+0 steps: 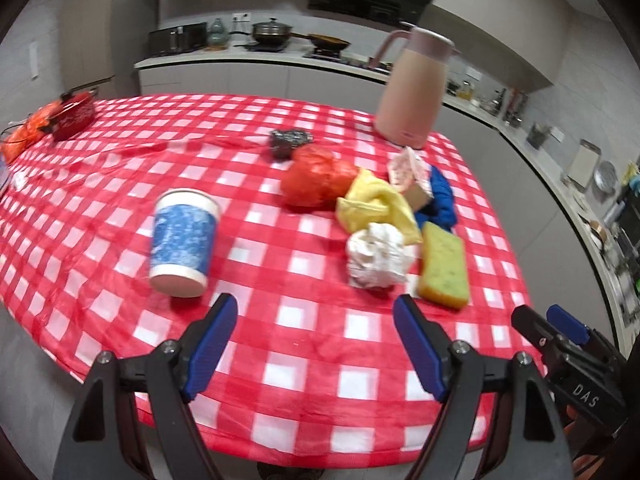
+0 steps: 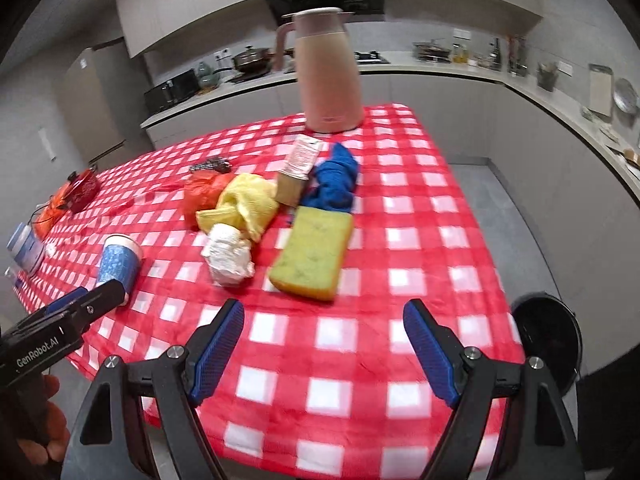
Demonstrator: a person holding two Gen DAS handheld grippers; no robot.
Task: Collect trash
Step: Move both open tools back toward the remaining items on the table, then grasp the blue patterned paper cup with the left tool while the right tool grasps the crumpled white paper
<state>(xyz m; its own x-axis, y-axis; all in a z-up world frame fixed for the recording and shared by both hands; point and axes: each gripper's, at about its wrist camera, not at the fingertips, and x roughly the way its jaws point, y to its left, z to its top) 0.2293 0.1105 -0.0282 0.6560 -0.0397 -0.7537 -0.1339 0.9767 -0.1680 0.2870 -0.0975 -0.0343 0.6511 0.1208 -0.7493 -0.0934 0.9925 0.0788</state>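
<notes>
**Over the near edge of the table, both claws wide and empty**

Above the near edge of the checked tablecloth (image 1: pixel 304 344) hang the left gripper (image 1: pixel 316 320) and the right gripper (image 2: pixel 324 326), each with its jaws spread wide and nothing between them. By the look of it this is the approach — no piece of trash is picked yet.

Taking the pink jug (image 2: pixel 329 72) at the far side as the mark: the litter lies in a heap in front of it, nearer the grippers. Closest to the jug are a small carton (image 2: pixel 300 168) and a blue cloth (image 2: pixel 334 184), touching each other. Nearer still come a yellow cloth (image 2: pixel 244 204), with a red plastic bag (image 2: pixel 202 196) to its left, a crumpled white paper ball (image 2: pixel 228 258) and a yellow sponge (image 2: pixel 312 254). A blue paper cup (image 1: pixel 184 240) stands apart, well to the left of the jug.

The paper ball looks soft, loose and easily crushed — likely the nearest clear trash. The next move probably calls for lowering one claw over it, jaws astride, without dragging the yellow cloth that touches it.
</notes>
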